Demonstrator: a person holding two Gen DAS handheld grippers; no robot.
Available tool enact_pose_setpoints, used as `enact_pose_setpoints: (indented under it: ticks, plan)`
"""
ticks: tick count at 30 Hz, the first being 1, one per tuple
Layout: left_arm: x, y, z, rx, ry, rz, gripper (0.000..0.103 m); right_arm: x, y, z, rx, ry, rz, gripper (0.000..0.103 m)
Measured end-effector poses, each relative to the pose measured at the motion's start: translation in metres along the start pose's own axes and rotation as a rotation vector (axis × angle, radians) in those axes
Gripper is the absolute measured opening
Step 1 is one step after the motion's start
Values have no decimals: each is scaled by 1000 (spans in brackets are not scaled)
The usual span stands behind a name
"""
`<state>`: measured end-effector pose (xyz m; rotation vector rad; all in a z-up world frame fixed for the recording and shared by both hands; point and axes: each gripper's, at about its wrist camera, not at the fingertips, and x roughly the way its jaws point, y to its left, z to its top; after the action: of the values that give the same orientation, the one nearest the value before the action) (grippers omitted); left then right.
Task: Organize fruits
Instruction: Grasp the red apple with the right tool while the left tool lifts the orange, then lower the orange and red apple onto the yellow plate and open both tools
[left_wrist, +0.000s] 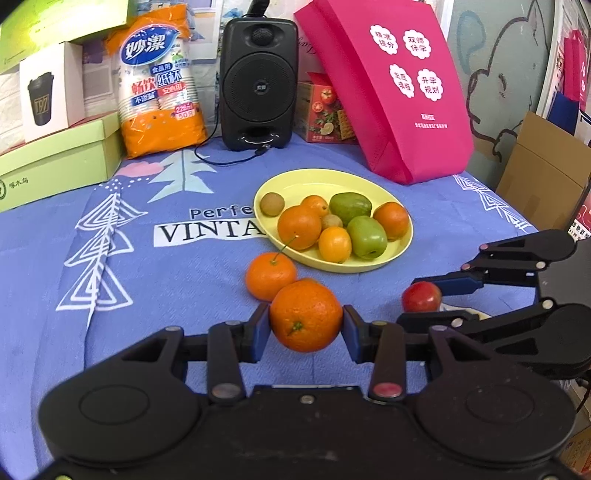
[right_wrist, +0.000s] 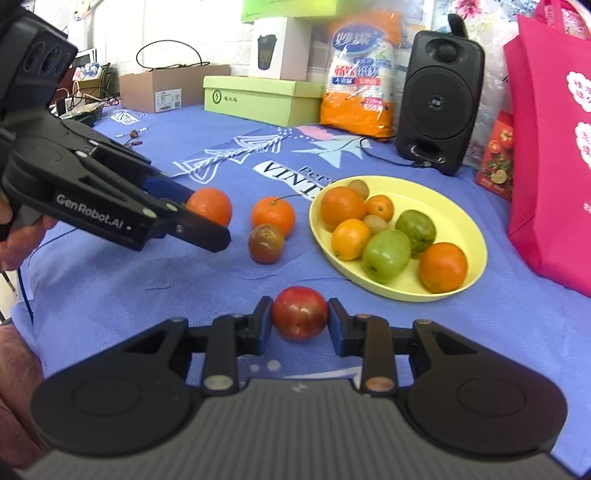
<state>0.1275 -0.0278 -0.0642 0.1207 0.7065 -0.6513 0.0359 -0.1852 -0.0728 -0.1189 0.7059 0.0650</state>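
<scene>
A yellow plate (left_wrist: 369, 264) on the blue cloth holds several oranges, green fruits and small brown fruits; it also shows in the right wrist view (right_wrist: 458, 218). My left gripper (left_wrist: 306, 322) is shut on an orange (left_wrist: 306, 319), also seen from the right wrist (right_wrist: 211, 204). A stemmed orange (left_wrist: 270, 275) lies on the cloth just beyond it. My right gripper (right_wrist: 300, 318) is shut on a red tomato (right_wrist: 300, 317), also visible in the left wrist view (left_wrist: 421, 296). A dark reddish tomato (right_wrist: 266, 243) lies on the cloth beside the stemmed orange (right_wrist: 273, 216).
Along the back stand a black speaker (left_wrist: 258, 81), an orange pack of paper cups (left_wrist: 159, 81), green boxes (left_wrist: 55, 158), a pink bag (left_wrist: 399, 85) and a red carton (left_wrist: 325, 110). The speaker's cable (left_wrist: 229, 158) trails onto the cloth.
</scene>
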Motion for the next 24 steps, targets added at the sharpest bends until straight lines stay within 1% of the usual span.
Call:
enact_pose_setpoints:
  ticks: [8,14,18,24]
  plan:
    - [3,-1,11,5,-10,-25,40,-16,-16,7,11,-41,-45,31]
    - [13,-1,36,29,-33,-42,40,-17,-34,16,22,-67,-84,31]
    - [33,-1,62,38,-41,-57,40,-14,-47,25,30,-90,-107,31]
    - [84,0,102,27,-16,-68,40,7,-79,43,96,-107,-171,31]
